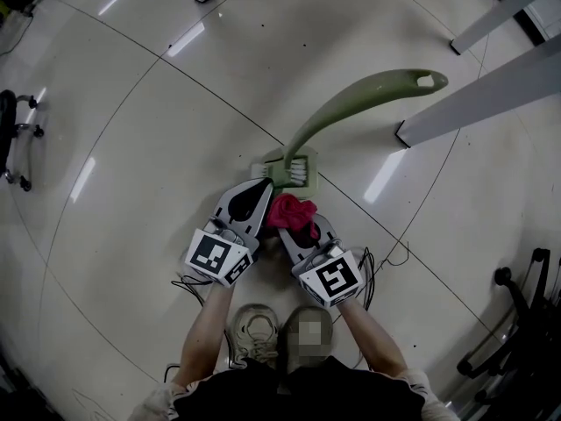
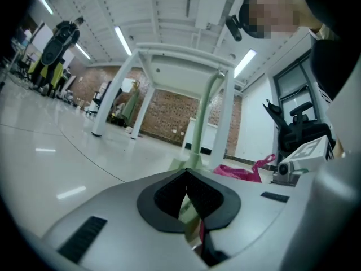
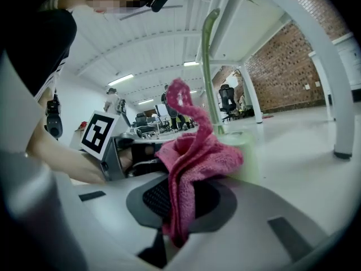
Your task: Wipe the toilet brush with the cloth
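An olive-green toilet brush [image 1: 351, 103] stands in its pale holder [image 1: 263, 170] on the glossy floor, and its long handle [image 2: 206, 117] rises ahead of both grippers. My left gripper [image 1: 266, 183] is shut, its tips [image 2: 186, 174] close against the holder's near edge; I see nothing held between the pads. My right gripper [image 1: 295, 224] is shut on a pink cloth [image 1: 291, 210]. The cloth [image 3: 192, 151] bunches up over the jaws [image 3: 180, 180], just short of the brush handle [image 3: 207, 66] and holder. From the left gripper view the cloth [image 2: 237, 171] lies to the right of the handle.
White table legs [image 1: 491, 95] stand at the right, beyond the brush. Wheeled chair bases sit at the far left [image 1: 13, 139] and lower right [image 1: 526, 314]. Thin cables [image 1: 386, 261] trail beside my right gripper. The person's shoes [image 1: 263, 327] are just behind both grippers.
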Motion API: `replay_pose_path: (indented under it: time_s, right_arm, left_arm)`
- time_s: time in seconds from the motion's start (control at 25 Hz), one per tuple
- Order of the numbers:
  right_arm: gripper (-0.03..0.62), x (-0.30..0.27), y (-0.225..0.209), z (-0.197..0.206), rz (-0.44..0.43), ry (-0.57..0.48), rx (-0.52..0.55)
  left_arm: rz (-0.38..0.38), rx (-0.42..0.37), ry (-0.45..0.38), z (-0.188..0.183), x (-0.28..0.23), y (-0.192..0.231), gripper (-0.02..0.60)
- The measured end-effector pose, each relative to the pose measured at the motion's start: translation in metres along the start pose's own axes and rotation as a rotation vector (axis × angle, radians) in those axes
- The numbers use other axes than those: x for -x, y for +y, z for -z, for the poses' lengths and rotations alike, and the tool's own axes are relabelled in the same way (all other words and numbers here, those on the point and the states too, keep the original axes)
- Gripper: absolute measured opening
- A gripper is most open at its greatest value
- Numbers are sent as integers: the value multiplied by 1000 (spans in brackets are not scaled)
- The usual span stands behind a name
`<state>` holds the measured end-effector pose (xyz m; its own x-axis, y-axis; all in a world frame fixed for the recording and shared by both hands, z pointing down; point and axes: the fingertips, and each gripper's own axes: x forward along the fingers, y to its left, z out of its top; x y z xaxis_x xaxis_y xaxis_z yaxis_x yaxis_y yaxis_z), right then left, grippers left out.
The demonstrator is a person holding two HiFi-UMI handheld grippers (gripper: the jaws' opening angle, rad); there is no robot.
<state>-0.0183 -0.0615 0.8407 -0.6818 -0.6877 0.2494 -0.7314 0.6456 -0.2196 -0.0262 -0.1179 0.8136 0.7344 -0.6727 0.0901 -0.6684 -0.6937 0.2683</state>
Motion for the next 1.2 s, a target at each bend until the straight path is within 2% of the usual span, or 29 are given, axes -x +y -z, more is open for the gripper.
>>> replay_pose_path:
  time_s: [0.24, 0.32, 0.4, 0.48, 0.52, 0.6, 0.64, 0.68, 0.76, 0.8, 0.84, 1.04, 1.12, 1.2]
  right_arm:
    - [31, -27, 22, 1, -69, 21, 14]
    - [32, -34, 27, -2, -85, 14, 20]
    - [32, -33, 30, -10, -98, -12, 20]
    - [32, -23, 28, -19, -80, -50, 13]
    - [32, -15, 23, -19, -47, -49, -2]
    - [32, 3, 6, -13, 57, -27, -38]
    - [31, 12, -3, -10, 113, -20, -53]
    - [32, 19, -12, -7, 163, -13, -64]
    - [32, 31, -27, -2, 241, 8, -77]
    - [31, 36, -34, 0, 273, 21, -82]
    - [32, 39, -39, 2, 300, 32, -85]
    - [32, 44, -55, 4, 352, 44, -91]
    - [32, 44, -57, 3, 347, 41, -99]
    - [32, 44, -57, 3, 338, 37, -105]
  left_arm:
    - [-151, -7, -73, -27, 40, 51, 5]
    - [-173, 1, -80, -28, 47, 60, 5]
    - [-159, 1, -89, -29, 49, 62, 5]
    - [-92, -10, -108, -32, 45, 58, 5]
    - [-33, -12, -119, -34, 40, 53, 5]
    - [115, 5, -123, -39, 27, 42, 6]
    - [181, 11, -112, -41, 20, 37, 27]
    - [233, 5, -96, -42, 12, 32, 112]
    - [312, -24, -64, -41, -4, 24, 206]
    - [347, -32, -48, -40, -11, 21, 286]
    - [378, -39, -28, -38, -18, 18, 304]
    - [442, -132, 106, -13, -45, 21, 302]
    - [487, -113, 134, -11, -47, 23, 298]
    - [530, -74, 125, -16, -47, 28, 258]
